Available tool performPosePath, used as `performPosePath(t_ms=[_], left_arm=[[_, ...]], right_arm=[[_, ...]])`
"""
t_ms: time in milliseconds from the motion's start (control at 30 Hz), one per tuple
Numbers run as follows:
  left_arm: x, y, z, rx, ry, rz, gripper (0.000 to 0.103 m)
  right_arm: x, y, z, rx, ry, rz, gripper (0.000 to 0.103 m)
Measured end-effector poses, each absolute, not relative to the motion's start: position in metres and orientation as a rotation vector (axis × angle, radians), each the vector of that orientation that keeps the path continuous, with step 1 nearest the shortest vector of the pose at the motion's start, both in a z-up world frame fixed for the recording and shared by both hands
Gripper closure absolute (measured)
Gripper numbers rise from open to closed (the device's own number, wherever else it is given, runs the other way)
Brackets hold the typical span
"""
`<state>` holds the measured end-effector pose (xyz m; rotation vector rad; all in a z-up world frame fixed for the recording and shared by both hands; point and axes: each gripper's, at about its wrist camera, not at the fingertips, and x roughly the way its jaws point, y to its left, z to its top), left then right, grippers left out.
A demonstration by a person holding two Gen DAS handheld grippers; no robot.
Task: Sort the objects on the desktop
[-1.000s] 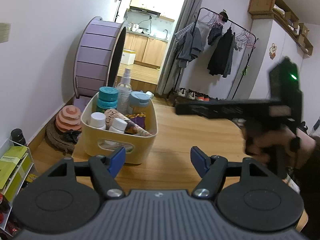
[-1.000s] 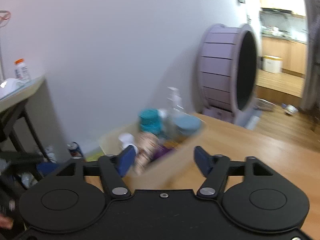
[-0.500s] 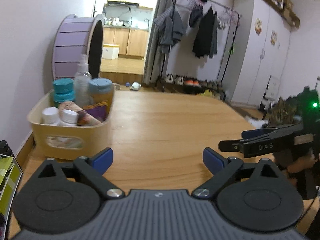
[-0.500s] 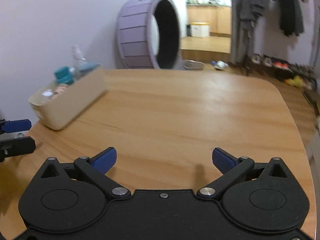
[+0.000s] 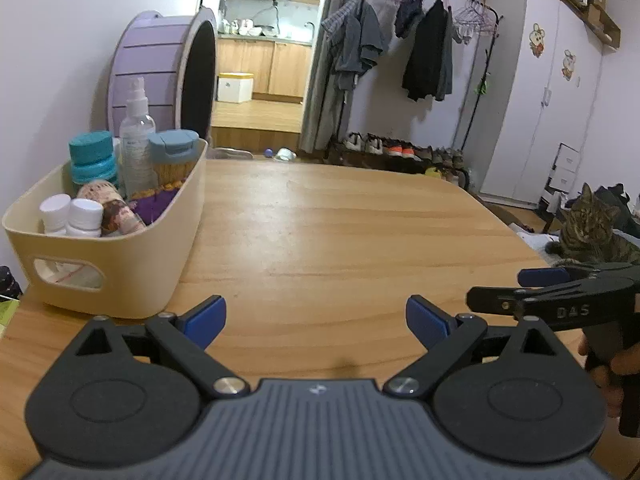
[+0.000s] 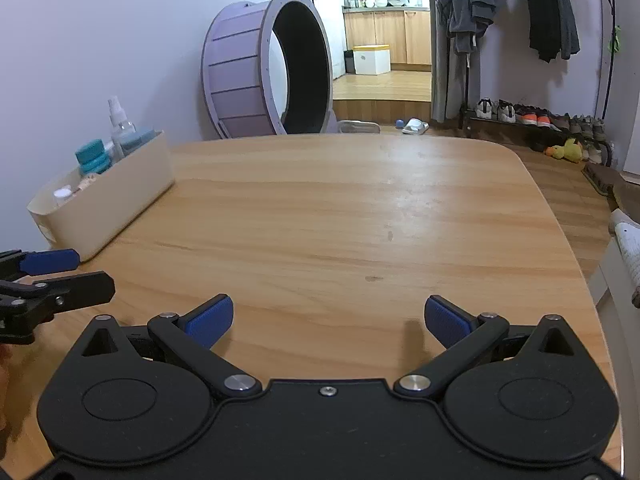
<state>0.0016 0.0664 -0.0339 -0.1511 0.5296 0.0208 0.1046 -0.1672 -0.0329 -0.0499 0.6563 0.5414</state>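
Observation:
A cream storage bin (image 5: 132,256) stands at the table's left edge, also in the right wrist view (image 6: 116,196). It holds a clear spray bottle (image 5: 136,136), a teal-lidded jar (image 5: 91,156), a blue-grey-lidded container (image 5: 173,152), two white-capped bottles (image 5: 72,216) and a patterned pouch (image 5: 116,212). My left gripper (image 5: 316,320) is open and empty, low over the wood near the bin's front corner. My right gripper (image 6: 328,320) is open and empty over the table's near side; it also shows at the right of the left wrist view (image 5: 560,296).
The wooden table (image 6: 340,208) ends in a rounded far edge. A purple cat wheel (image 6: 264,68) stands behind the bin. A tabby cat (image 5: 588,232) sits beyond the table's right edge. A clothes rack (image 5: 420,60) and shoes line the far wall.
Both grippers have swung away from the bin and drawn back to the table's near side. The right gripper dropped from above the table to low at the right. Both stayed open.

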Motion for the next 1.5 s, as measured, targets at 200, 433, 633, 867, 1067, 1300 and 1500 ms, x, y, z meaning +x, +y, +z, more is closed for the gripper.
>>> performPosePath(t_ms=[200, 433, 633, 867, 1067, 1300, 1500], left_arm=[[-0.016, 0.07, -0.019, -0.147, 0.498, 0.073, 0.007], [-0.042, 0.075, 0.011, -0.12, 0.478, 0.146, 0.005], [-0.062, 0.09, 0.032, -0.11, 0.501, 0.255, 0.0], [-0.075, 0.106, 0.051, -0.102, 0.518, 0.336, 0.0], [-0.075, 0.11, 0.061, -0.093, 0.576, 0.373, 0.0], [-0.072, 0.114, 0.063, -0.083, 0.641, 0.38, 0.0], [-0.064, 0.12, 0.066, -0.083, 0.687, 0.377, 0.0]], right_arm=[[0.095, -0.165, -0.016, -0.059, 0.593, 0.609, 0.0], [0.079, -0.146, 0.017, -0.079, 0.531, 0.762, 0.0], [0.071, -0.121, 0.051, -0.131, 0.471, 0.864, 0.0], [0.064, -0.085, 0.074, -0.23, 0.429, 0.986, 0.0], [0.064, -0.063, 0.086, -0.266, 0.416, 1.06, 0.0], [0.067, -0.053, 0.101, -0.262, 0.434, 1.092, 0.0], [0.076, -0.051, 0.095, -0.257, 0.513, 1.081, 0.0]])
